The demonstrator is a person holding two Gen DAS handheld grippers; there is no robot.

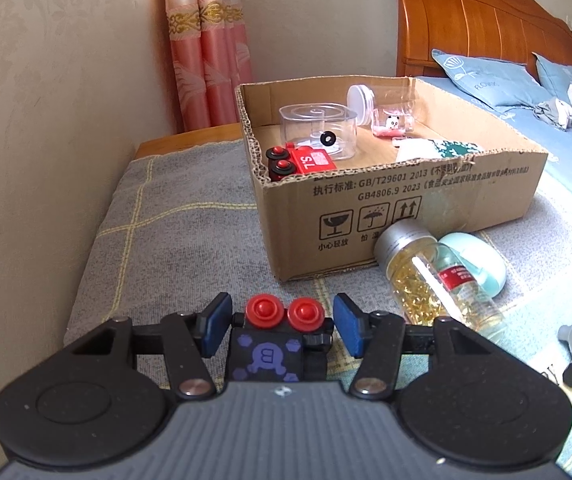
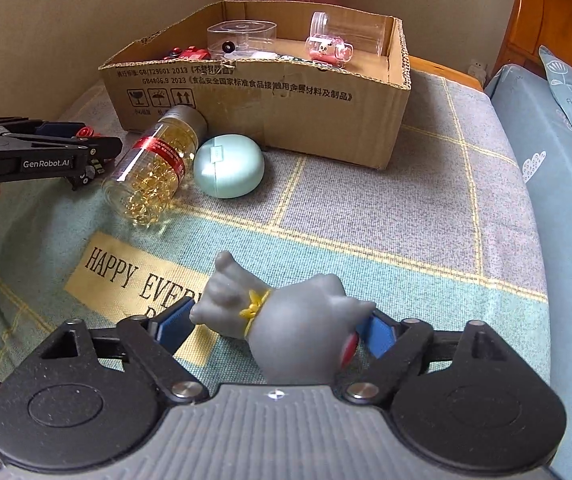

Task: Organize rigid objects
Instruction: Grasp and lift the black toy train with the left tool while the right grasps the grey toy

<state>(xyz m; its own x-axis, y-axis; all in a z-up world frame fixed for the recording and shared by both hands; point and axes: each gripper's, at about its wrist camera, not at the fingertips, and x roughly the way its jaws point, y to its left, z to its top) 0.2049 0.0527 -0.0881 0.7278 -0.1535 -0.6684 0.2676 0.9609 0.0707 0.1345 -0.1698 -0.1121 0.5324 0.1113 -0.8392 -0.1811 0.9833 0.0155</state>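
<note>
At the bottom of the left wrist view, the left hand-held gripper (image 1: 282,324) has its blue pads apart on either side of a black toy block with two red wheels (image 1: 274,344), with a visible gap at each side. Only the right wrist view shows the right hand-held gripper (image 2: 274,326) clamped on a grey rubbery animal figurine with a yellow bow (image 2: 286,320), low over the grey and teal checked blanket (image 2: 366,216); in the left view just a sliver of that figurine appears at the right edge. The open brown cardboard box (image 1: 406,196) sits in the upper centre of both frames, holding a red toy vehicle (image 1: 298,162) at its near left corner, a clear plastic tub (image 1: 318,130) and a clear jar with pink contents (image 1: 390,120). Just before the box's front wall lie a clear bottle of golden capsules with a silver cap (image 2: 158,164) and a mint-green oval case (image 2: 228,166), touching each other. Bare blanket lies open left of the box and between the figurine and the case.
</note>
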